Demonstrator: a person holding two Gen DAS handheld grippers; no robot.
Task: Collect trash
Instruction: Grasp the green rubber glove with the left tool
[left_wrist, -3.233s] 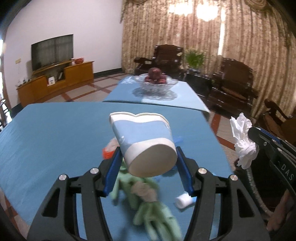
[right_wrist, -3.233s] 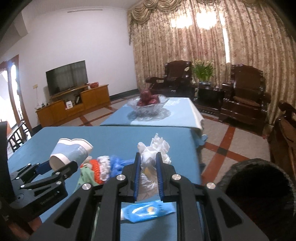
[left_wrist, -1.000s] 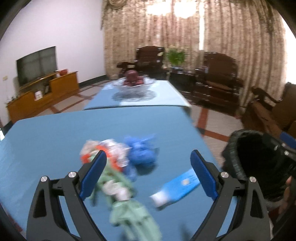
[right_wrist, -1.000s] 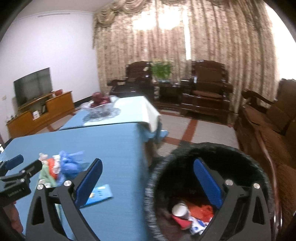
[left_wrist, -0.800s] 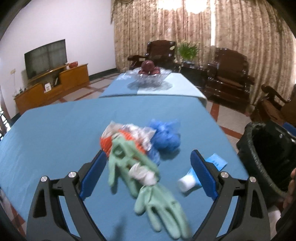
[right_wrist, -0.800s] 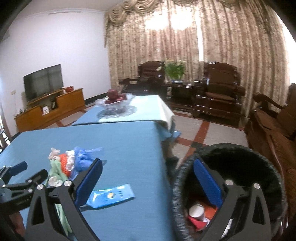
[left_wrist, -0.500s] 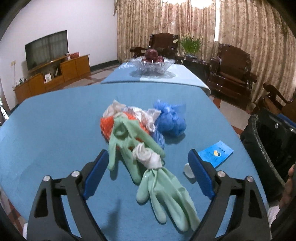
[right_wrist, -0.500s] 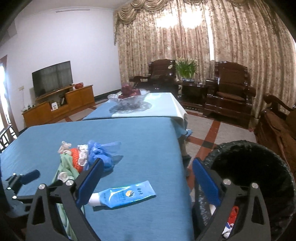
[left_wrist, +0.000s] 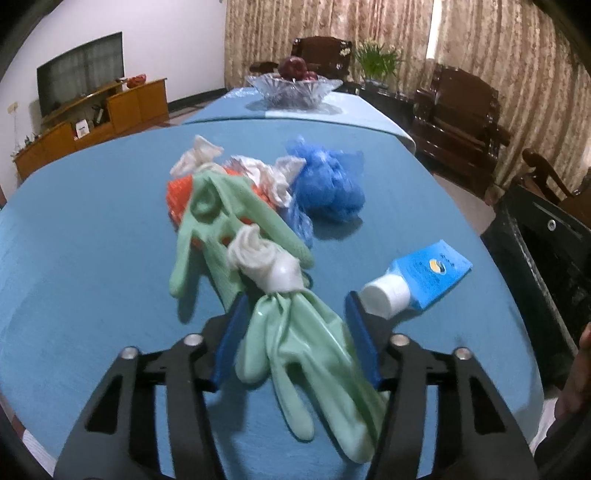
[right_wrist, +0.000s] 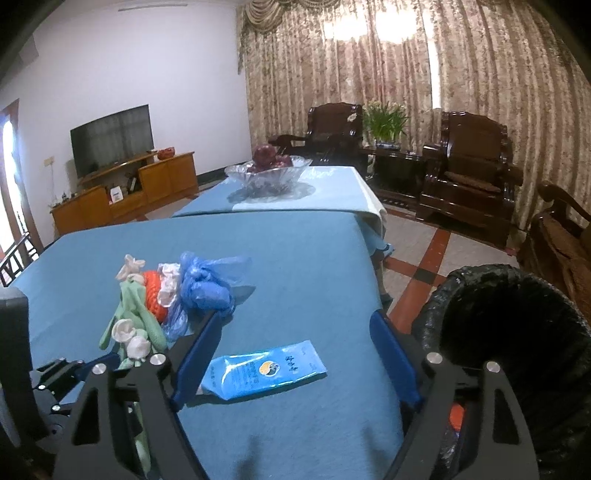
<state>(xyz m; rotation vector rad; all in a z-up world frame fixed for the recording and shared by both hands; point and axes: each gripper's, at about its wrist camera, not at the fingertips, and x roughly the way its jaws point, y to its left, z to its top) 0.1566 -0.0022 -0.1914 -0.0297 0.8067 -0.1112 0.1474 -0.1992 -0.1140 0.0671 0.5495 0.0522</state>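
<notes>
your left gripper is spread, and the green glove lies between its fingers, not pinched yet. the glove's long axis runs from the lower centre of the left view up to the pile, almost along the fingers. your right gripper, also spread, holds nothing; the tube lies crosswise between its fingers, with the bin at lower right.

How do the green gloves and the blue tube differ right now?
The green gloves are limp and sprawled, knotted with white material; the blue tube is a flat, printed pack with a white cap. The gloves lie between the left gripper's open jaws; the tube lies outside them, nearer the bin. Both rest on the blue table.
</notes>
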